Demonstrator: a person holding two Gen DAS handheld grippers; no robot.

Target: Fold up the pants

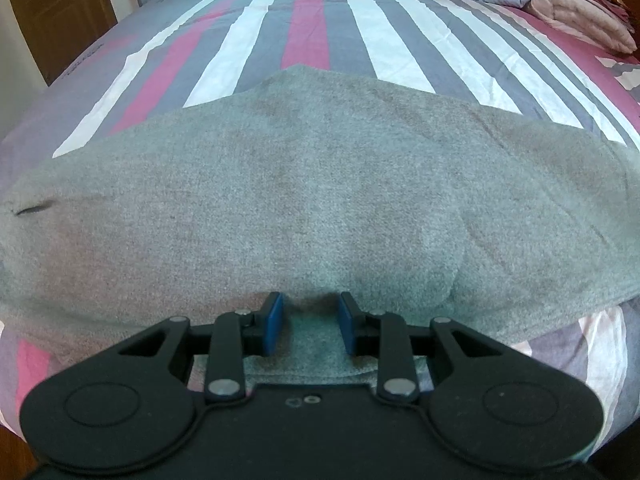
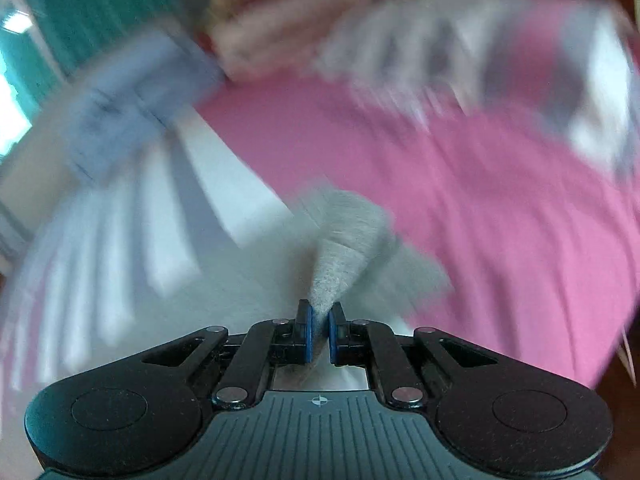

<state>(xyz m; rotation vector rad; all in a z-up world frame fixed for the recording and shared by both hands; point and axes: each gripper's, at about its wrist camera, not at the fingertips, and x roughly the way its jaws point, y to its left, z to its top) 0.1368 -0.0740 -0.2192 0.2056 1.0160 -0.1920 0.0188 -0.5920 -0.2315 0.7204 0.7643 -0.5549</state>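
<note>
The grey fleece pants lie spread across the pink, white and grey striped bedsheet. The left gripper has its jaws apart over their near edge, while the right gripper is clamped on a bunched grey end. The right view is heavily blurred, suggesting fast motion, so that small pinch could slip free, or the unpinned cloth could drag askew.

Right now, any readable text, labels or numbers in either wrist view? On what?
None can be read.
Striped bedsheet: faint dark print near its left edge, too small and warped to read.
Right tongs: a small round crosshair mark on the body, a symbol, no letters.
Grey pants: no label showing.
</note>
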